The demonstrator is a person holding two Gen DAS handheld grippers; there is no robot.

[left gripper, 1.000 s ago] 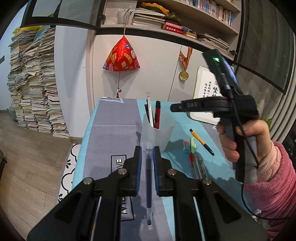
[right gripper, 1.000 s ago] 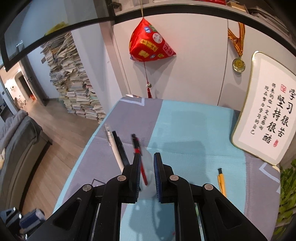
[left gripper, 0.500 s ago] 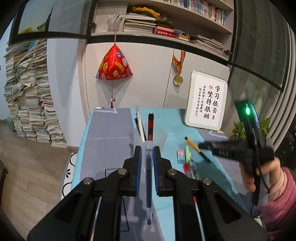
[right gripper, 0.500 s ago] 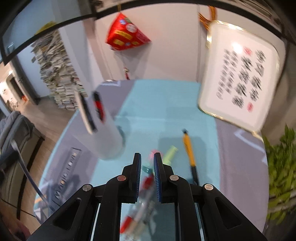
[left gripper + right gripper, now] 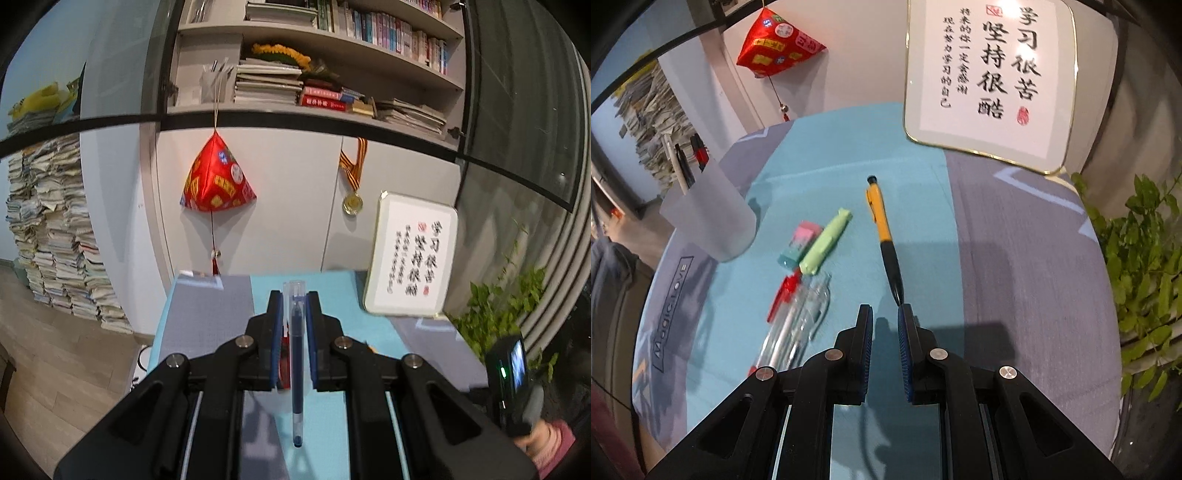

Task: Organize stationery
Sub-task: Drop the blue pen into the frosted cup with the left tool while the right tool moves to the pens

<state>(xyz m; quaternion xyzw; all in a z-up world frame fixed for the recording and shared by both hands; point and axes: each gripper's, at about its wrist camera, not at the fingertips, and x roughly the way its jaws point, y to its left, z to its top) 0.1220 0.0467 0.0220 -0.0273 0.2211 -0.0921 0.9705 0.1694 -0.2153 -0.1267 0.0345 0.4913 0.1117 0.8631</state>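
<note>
Left gripper [image 5: 294, 321]: my jaws are closed on a slim dark-blue gel pen with a clear cap [image 5: 296, 354]; the pen lies lengthwise between the blue pads, cap end forward, tip end toward the camera
Right gripper [image 5: 885, 325]: my jaws are nearly together with nothing between them; they hang above the teal part of the table mat [image 5: 820, 155]
Target container: a frosted translucent plastic cup [image 5: 713, 221] stands upright at the left of the mat in the right wrist view, with a white pen, a black pen and a red-and-black pen already in it
Loose items: a yellow-and-black mechanical pencil [image 5: 884, 236] lies just ahead of my right fingertips; a pale green highlighter [image 5: 825, 243] and a pink-and-teal eraser [image 5: 799, 243] lie side by side; a red-capped clear pen [image 5: 783, 314] and a clear pen [image 5: 809, 310] lie near them
Step in hand, as I judge it: carry the blue pen over the cup and drop it in
Technique: I keep the grip firm until the pen stands above the cup mouth, tilt it tip-down, and aim for the gap beside the pens already inside
Caution: the cup looks light; a sideways knock could tip it
Right side: I open the jaws before descending on the pencil and straddle its barrel crosswise
</note>
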